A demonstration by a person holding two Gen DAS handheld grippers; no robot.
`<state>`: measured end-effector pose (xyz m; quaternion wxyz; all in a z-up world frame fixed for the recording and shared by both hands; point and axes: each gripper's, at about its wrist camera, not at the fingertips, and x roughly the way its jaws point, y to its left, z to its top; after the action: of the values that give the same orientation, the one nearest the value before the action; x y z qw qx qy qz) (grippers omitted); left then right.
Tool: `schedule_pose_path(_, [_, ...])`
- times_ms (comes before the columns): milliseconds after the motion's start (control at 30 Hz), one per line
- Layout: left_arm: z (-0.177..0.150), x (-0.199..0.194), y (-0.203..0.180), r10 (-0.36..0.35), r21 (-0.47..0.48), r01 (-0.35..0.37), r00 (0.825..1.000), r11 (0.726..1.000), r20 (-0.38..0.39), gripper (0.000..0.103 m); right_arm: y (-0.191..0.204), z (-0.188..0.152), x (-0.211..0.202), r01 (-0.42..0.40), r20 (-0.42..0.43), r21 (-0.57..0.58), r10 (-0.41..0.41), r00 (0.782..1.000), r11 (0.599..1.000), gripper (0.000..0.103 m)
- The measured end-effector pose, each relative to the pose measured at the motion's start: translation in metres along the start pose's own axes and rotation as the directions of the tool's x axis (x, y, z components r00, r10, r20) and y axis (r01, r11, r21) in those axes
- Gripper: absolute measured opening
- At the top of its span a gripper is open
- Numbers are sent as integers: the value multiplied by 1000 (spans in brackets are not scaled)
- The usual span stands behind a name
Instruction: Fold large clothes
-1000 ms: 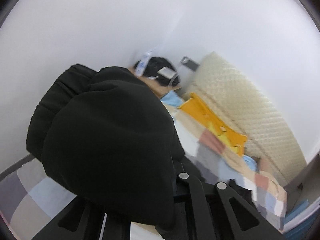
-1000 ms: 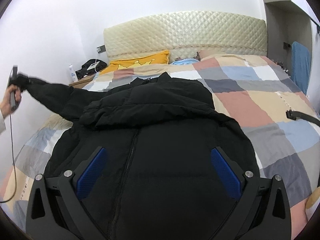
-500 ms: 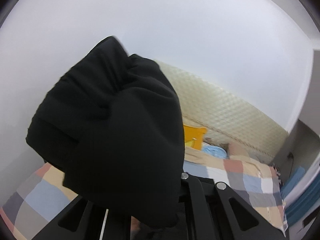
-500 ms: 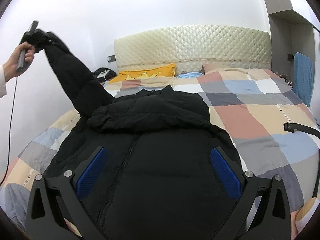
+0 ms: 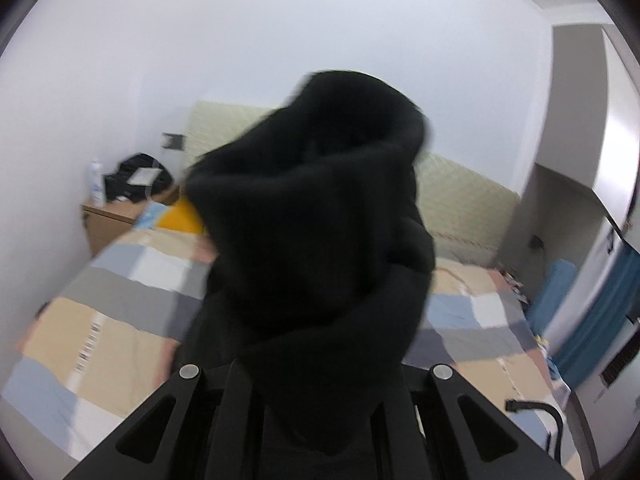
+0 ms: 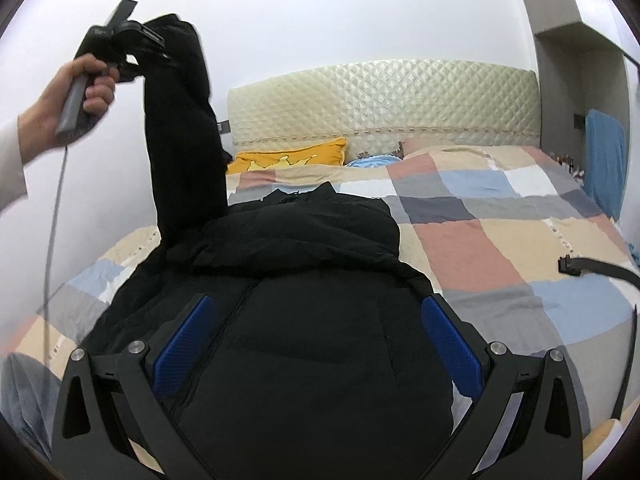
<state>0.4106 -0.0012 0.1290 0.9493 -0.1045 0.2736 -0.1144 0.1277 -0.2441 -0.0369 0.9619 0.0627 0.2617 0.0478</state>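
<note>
A large black puffer jacket (image 6: pixel 304 320) lies front up on the checked bed (image 6: pixel 500 240), zipper toward me. My left gripper (image 6: pixel 140 40) is shut on the cuff of the jacket's left sleeve (image 6: pixel 184 140) and holds it high above the bed's left side. In the left wrist view the bunched sleeve cuff (image 5: pixel 320 240) fills the middle and hides the fingertips. My right gripper (image 6: pixel 316 344) is open and empty, its blue pads (image 6: pixel 184 344) spread just above the jacket's body.
A quilted cream headboard (image 6: pixel 380 100) and a yellow pillow (image 6: pixel 288 158) are at the far end. A wooden nightstand (image 5: pixel 116 216) with a black bag stands at the left. A black strap (image 6: pixel 592 268) lies on the bed's right side. A blue cloth (image 6: pixel 604 156) hangs at the right.
My left gripper has lifted the sleeve from stretched out sideways to nearly upright and swung it toward the jacket. The right gripper has stayed open over the jacket.
</note>
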Motion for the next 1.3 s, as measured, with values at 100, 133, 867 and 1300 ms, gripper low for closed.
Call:
schedule_pose_path(100, [-20,33,-40,2,55,0,1000,998,-28,10,-8,2,-2,-6,14,28,6,1000,1000,103])
schedule_pose_path(133, [-26,35,-50,7,76,-5,1000,997,-27,10,-10,2,-3,-3,19,33,2,1000,999,103])
schedule_pose_path(867, [-223,247,-184,87,260,-28,973,965,-215,10,-89,3,29,22,10,243,-26,1000,970,103])
schedule_pose_path(1300, [-260,280,-186,145,382,-39,956,923,-254,19,-99,-8,43,65,-33,262,-59,998,963,103])
